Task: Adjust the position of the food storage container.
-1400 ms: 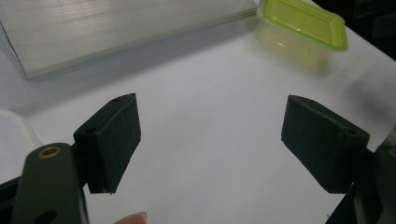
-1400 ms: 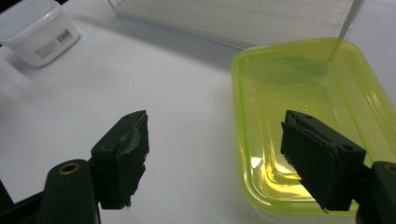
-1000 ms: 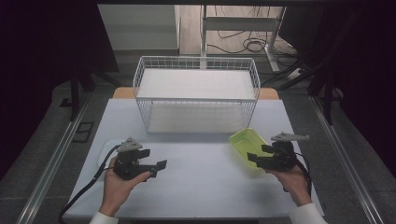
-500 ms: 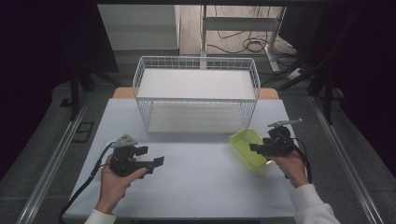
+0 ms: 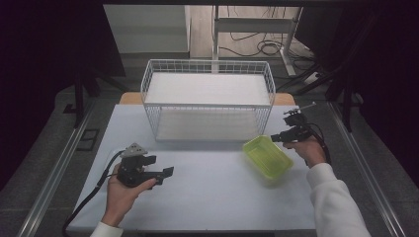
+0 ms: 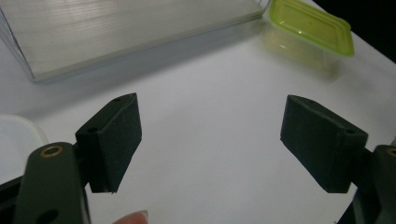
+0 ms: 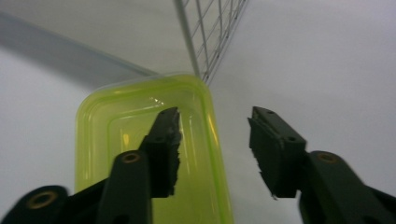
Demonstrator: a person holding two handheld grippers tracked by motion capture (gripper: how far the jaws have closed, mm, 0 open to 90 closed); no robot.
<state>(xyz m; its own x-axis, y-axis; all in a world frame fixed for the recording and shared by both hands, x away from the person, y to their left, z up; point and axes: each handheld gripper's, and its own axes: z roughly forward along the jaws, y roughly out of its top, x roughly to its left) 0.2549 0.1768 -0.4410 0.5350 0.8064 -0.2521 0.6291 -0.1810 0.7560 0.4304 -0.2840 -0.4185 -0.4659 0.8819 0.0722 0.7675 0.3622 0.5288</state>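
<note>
A: Report your right gripper (image 5: pixel 276 138).

B: Its jaws stand partly apart and have just been closing. One jaw sits over the lid of the lime-green rectangular plastic container (image 5: pixel 267 156), the other over bare table beside its rim. Nothing is pinched between the pads.

A: Locate that container.

B: On the white tabletop (image 5: pixel 212 197), at seven o'clock from your right gripper, just beside the front right corner of the white wire basket (image 5: pixel 207 98).

A: And your left gripper (image 5: pixel 168 173)?

B: Jaws wide, empty, at nine o'clock from the container and well apart from it, pointing toward it.
</note>
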